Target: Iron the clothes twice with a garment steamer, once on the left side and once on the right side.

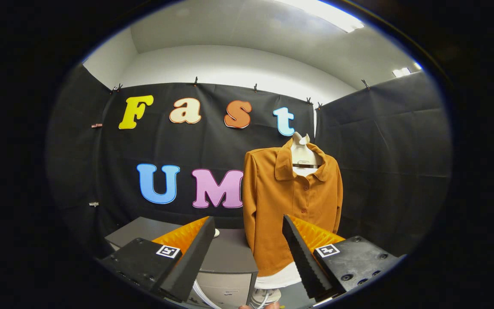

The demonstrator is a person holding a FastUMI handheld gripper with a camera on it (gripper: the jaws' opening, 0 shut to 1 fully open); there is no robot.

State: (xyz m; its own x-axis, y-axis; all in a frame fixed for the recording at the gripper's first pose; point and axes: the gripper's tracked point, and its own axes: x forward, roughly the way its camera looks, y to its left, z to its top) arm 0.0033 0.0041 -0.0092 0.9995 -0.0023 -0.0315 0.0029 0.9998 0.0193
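Note:
An orange-brown button-up shirt point(292, 201) hangs upright on a white torso form point(302, 150) in front of the black booth wall. It lies beyond my fingers, a little to the right of the gap between them. A white undershirt hem point(278, 279) shows below the shirt. My gripper point(248, 218) is open, with a wide gap and nothing between the fingers. A small white object point(216, 233) peeks out on the table just past the left fingertip; I cannot tell what it is.
A grey table or cabinet point(225, 257) stands low, left of the shirt and under my left finger. A white cord or hose point(202, 294) curves in front of it. A pale stand base point(266, 296) sits under the shirt. Black cloth walls close in behind and to the right.

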